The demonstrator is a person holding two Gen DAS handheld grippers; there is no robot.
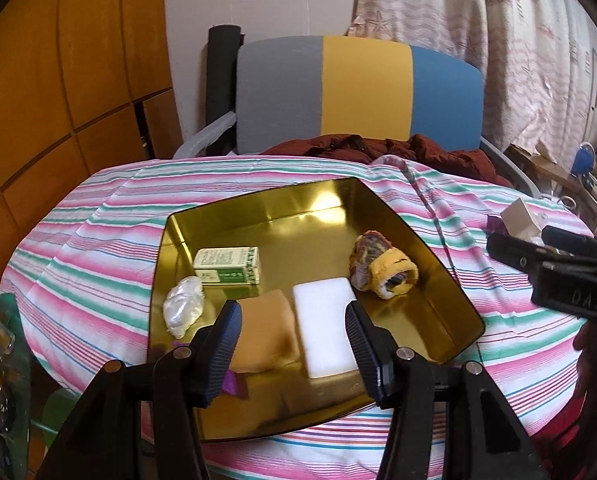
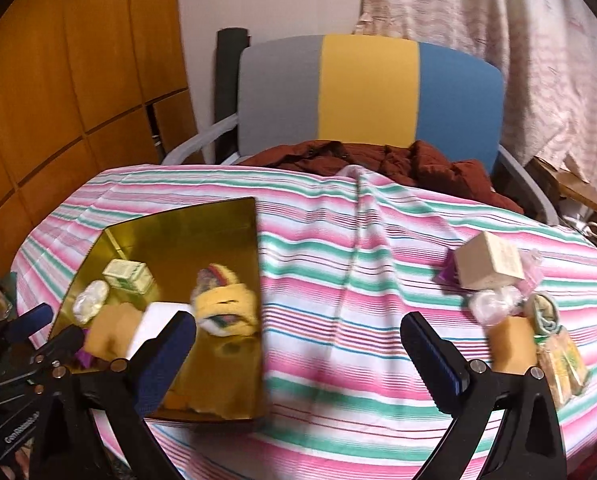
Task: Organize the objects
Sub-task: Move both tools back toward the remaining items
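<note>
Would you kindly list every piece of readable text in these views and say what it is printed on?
"DAS": on the black body of the right tool, seen from the left wrist.
"Gen": on the left tool body; the rest is blurred.
Green and white box in the gold tray: print too small to read.

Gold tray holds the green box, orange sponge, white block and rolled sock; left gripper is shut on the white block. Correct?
Not quite. The left gripper is open, holding nothing, above the orange sponge and white block, as the left wrist view shows. The green box and rolled sock are in the gold tray.
</note>
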